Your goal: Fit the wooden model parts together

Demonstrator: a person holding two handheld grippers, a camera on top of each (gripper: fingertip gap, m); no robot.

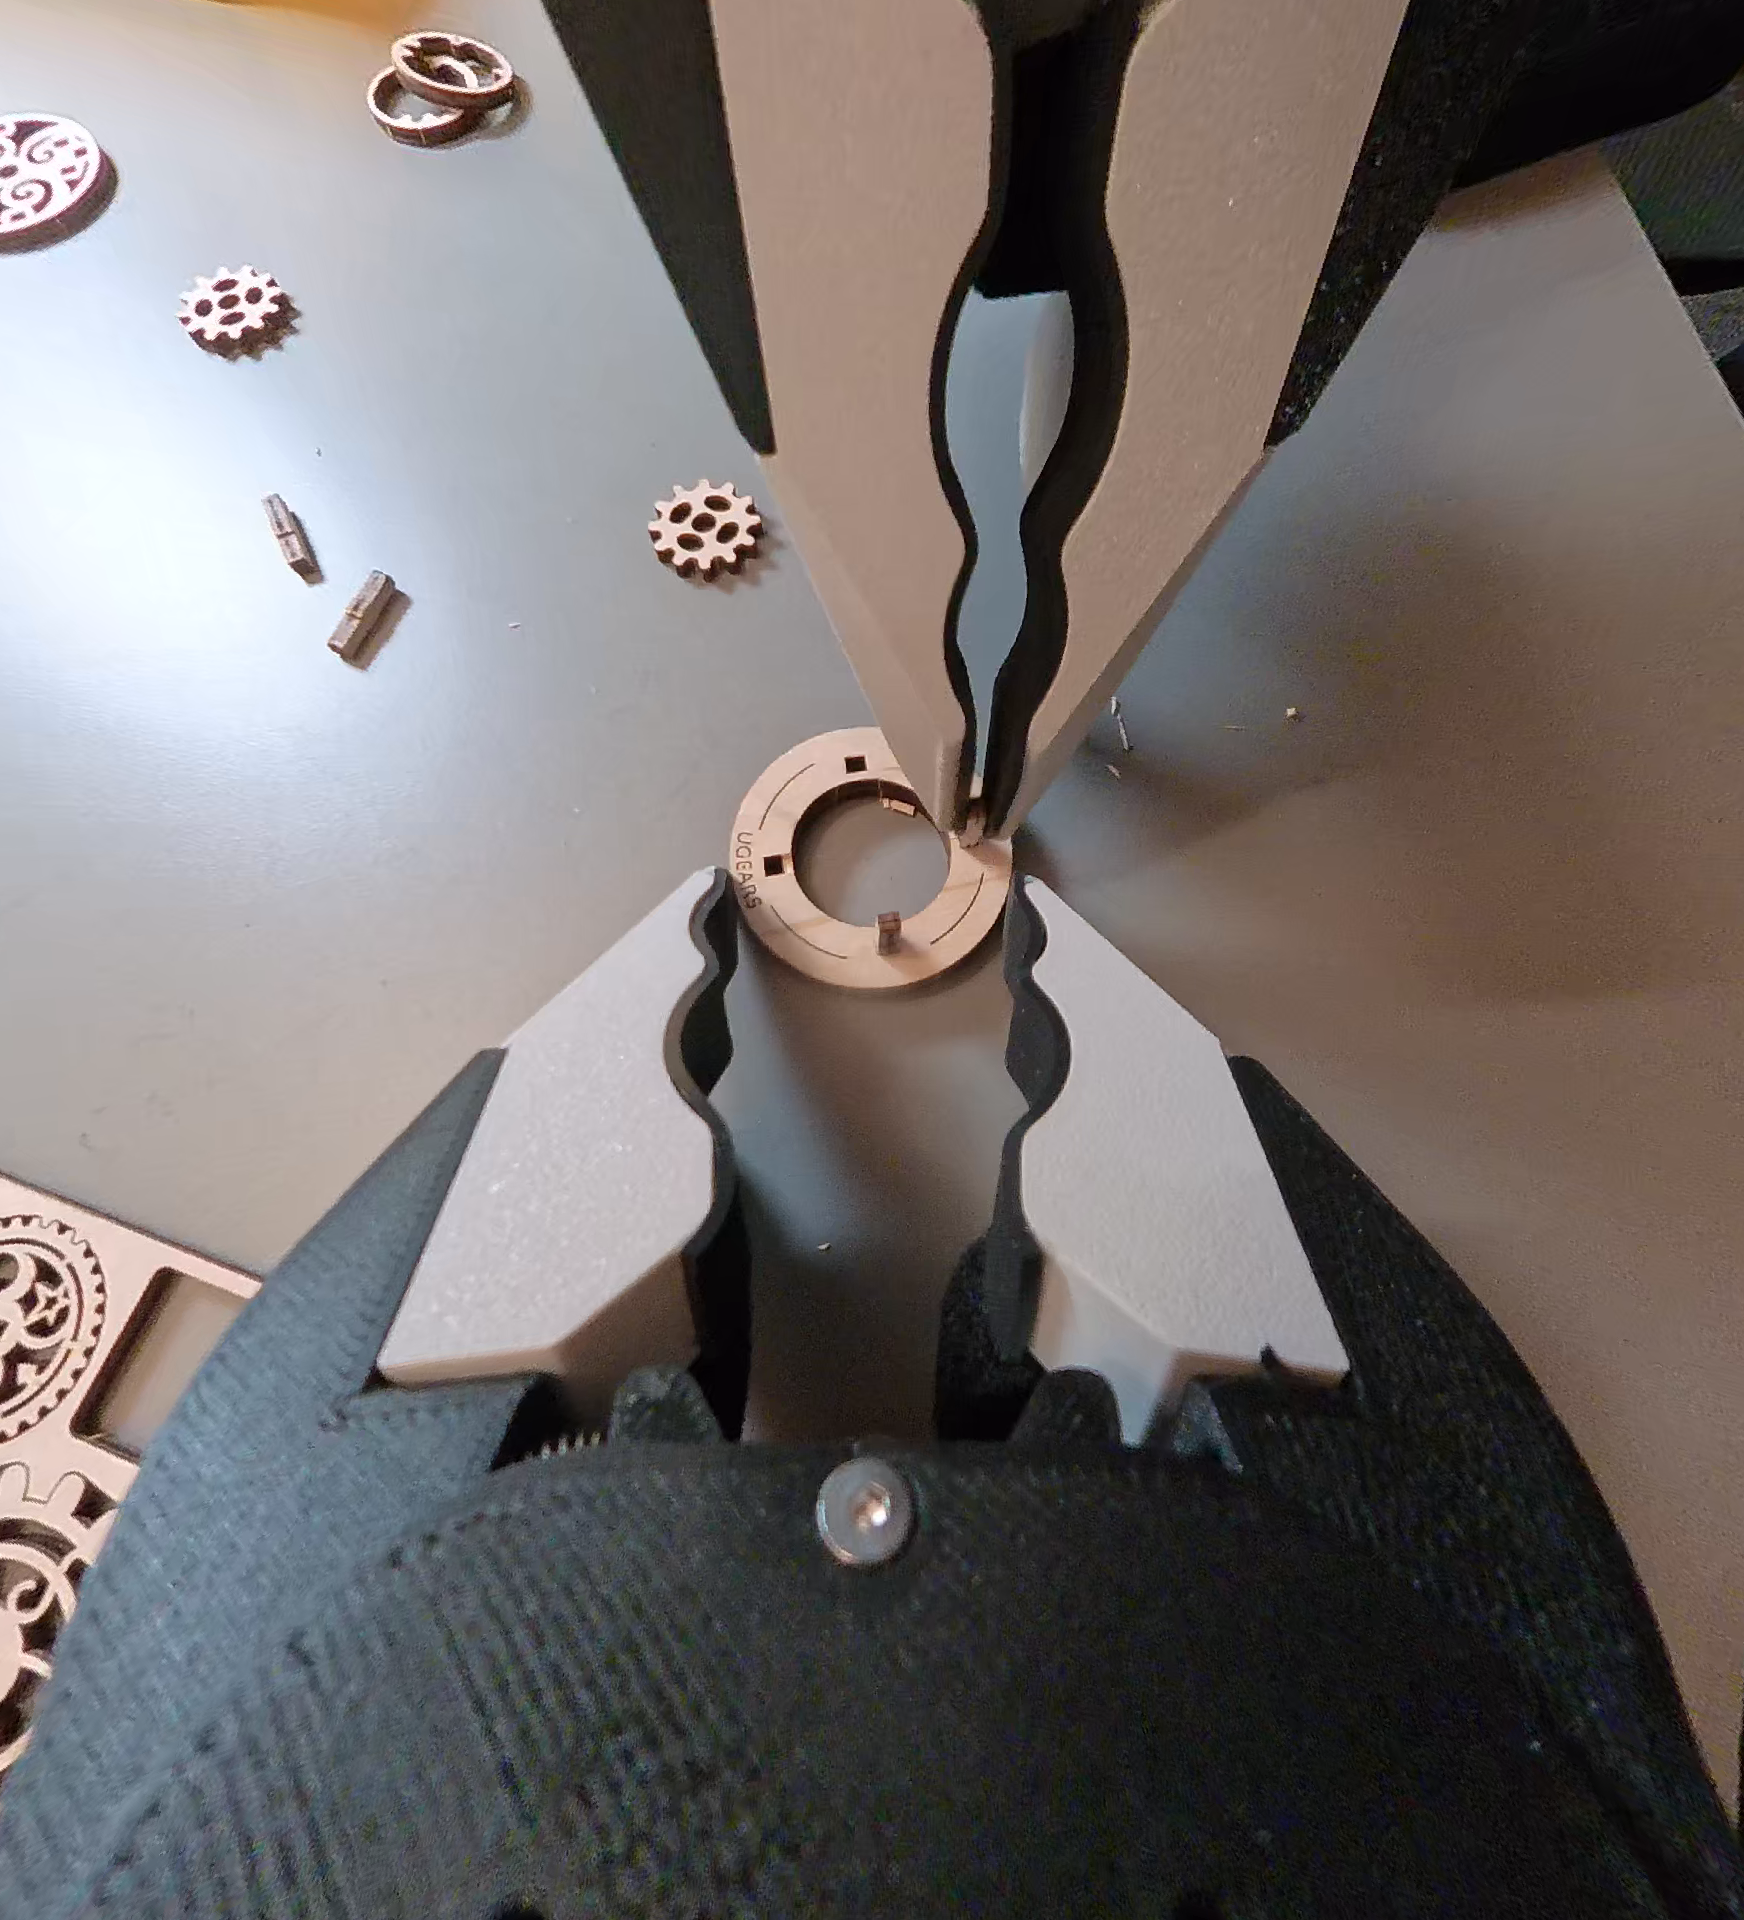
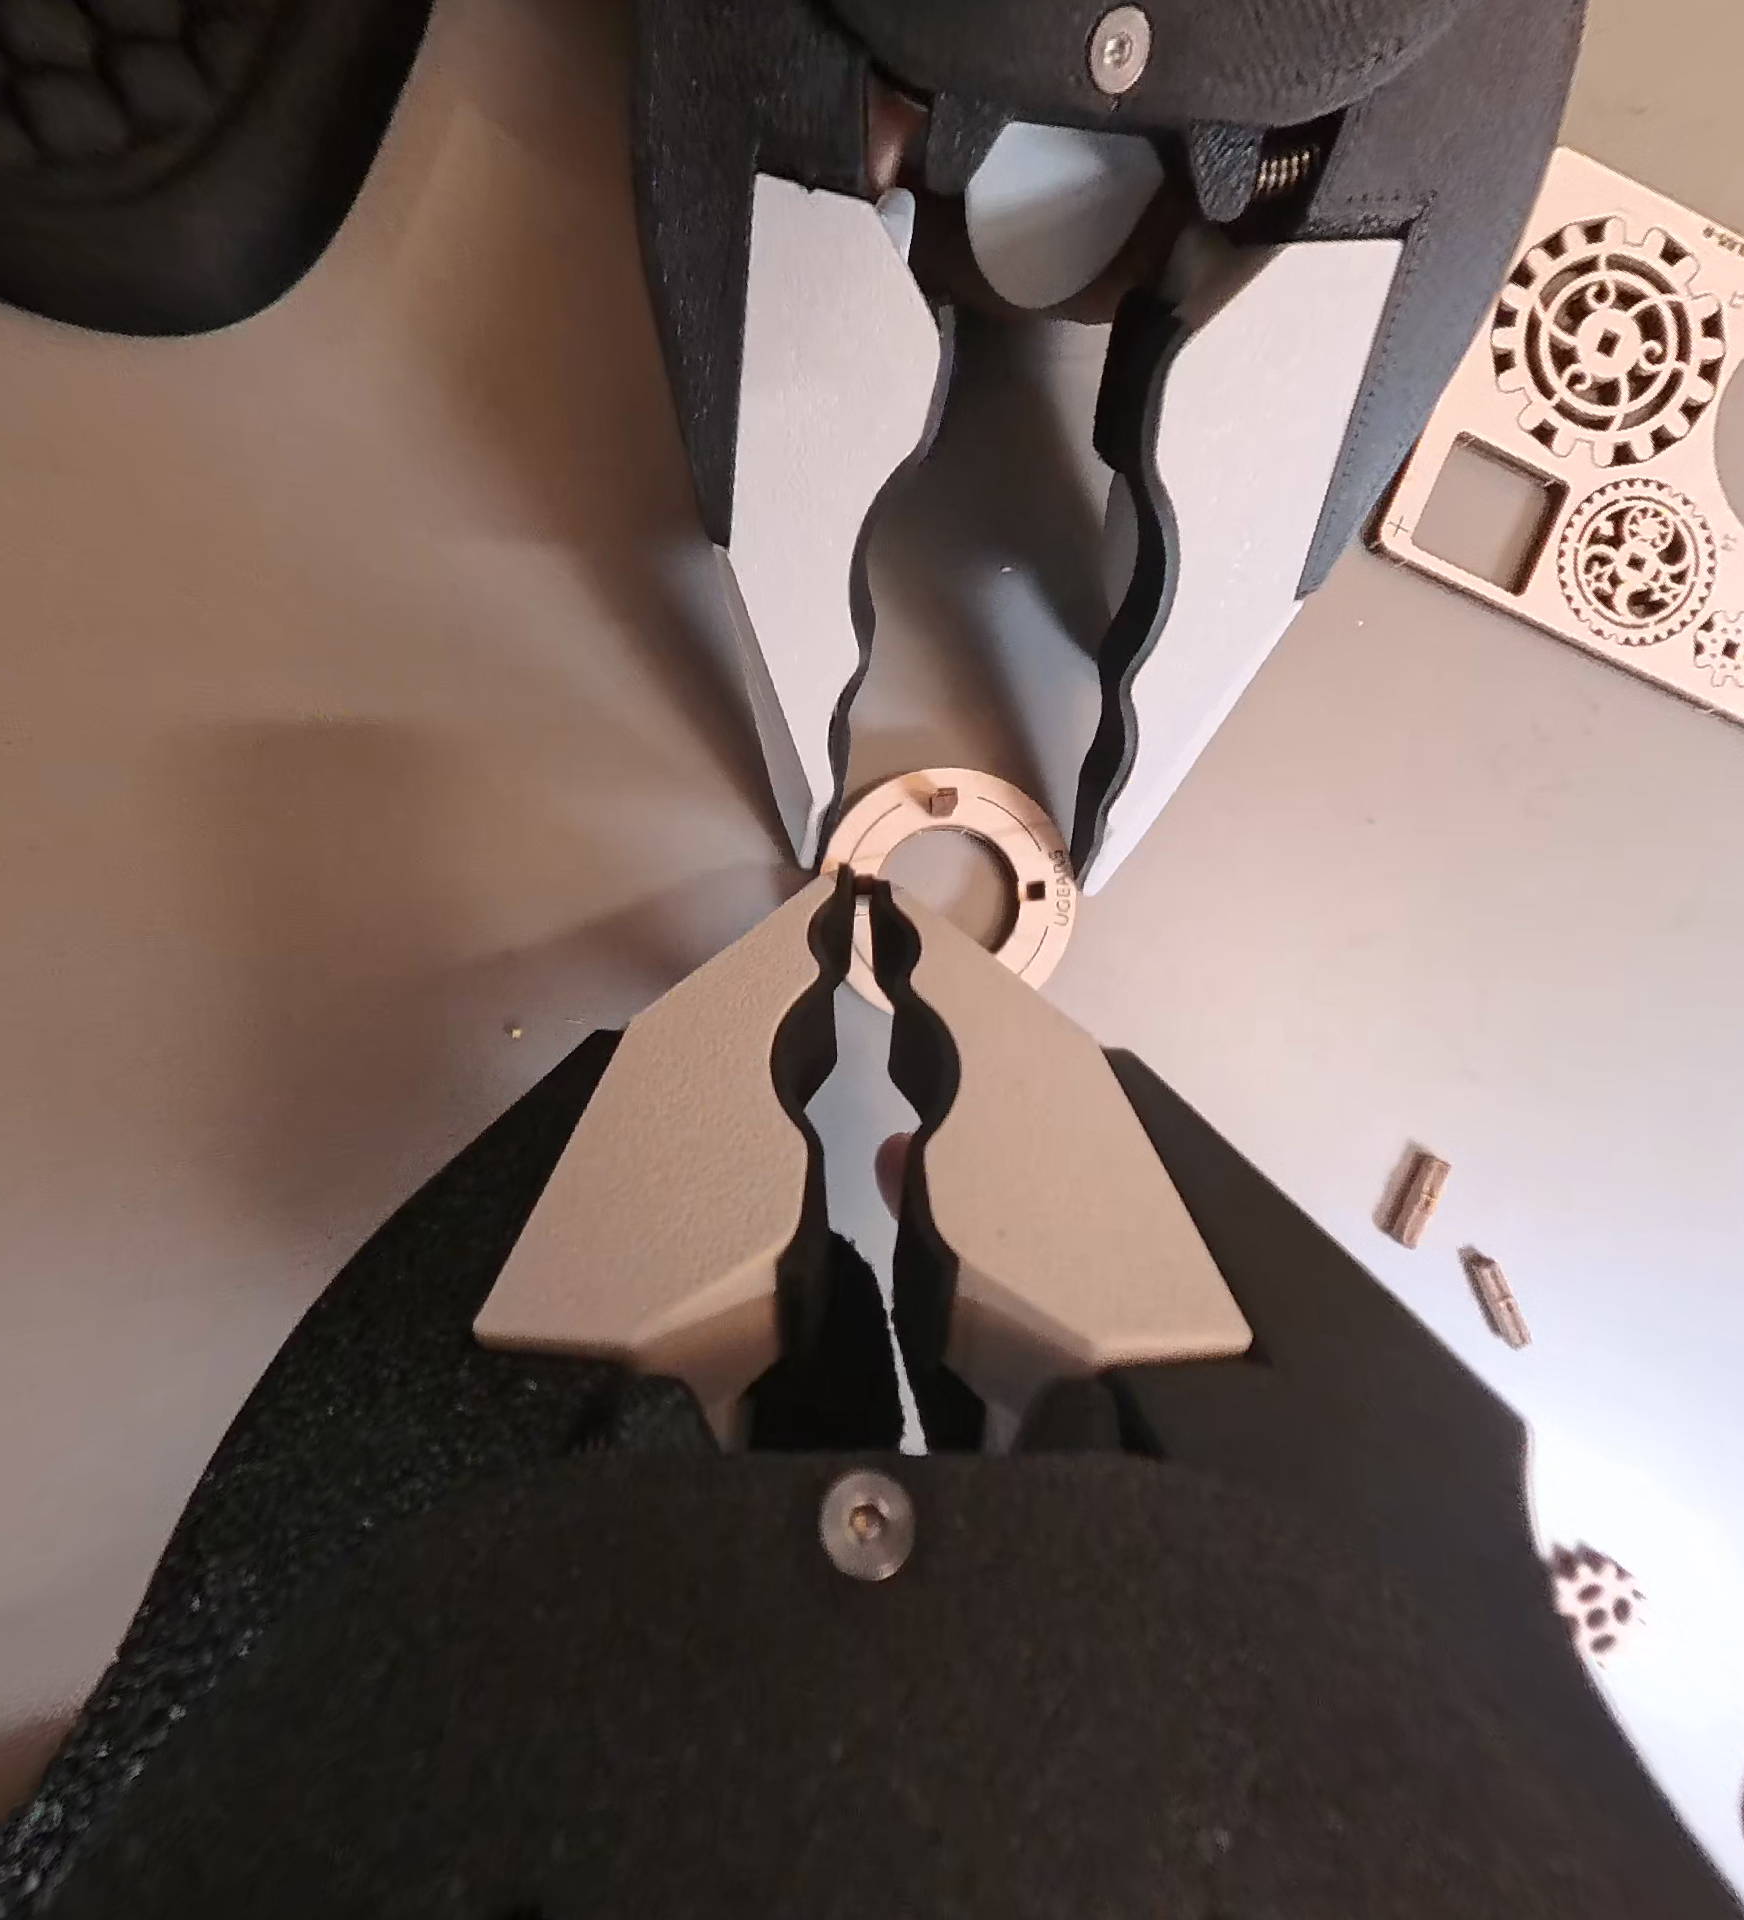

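A: How far along is the assembly judged to be?

B: Early to middle. One small peg (image 1: 887, 928) is seen standing upright in a slot of the wooden ring (image 1: 806, 940). A second peg (image 1: 970, 821) is held at the ring's far edge by the right hand-held gripper (image 1: 974, 821), apparently at or in a slot; whether it is fully seated cannot be told. Two square slots are seen open. Two loose pegs (image 1: 362, 612) are left on the tabletop (image 1: 1367, 935), well apart from the ring.

A: Gripper states?

B: The right one is nearly closed, pinching the peg at its tips. The left hand-held gripper (image 1: 873, 894) is spread wide, its tips bracketing the ring on either side; contact is likely at the left tip, but a firm grip cannot be confirmed.

A: Appearance and location of the ring?

B: A flat, pale plywood annulus with dark laser-cut edges, thin engraved arcs and lettering is recorded, lying flat on the grey tabletop between the two grippers. A second layer is visible inside the bore.

A: Remaining stock?

B: Two small gears (image 1: 707, 531), an ornate disc (image 1: 13, 178), stacked rings (image 1: 440, 85) and the parts sheet (image 2: 1626, 436) are noted untouched.
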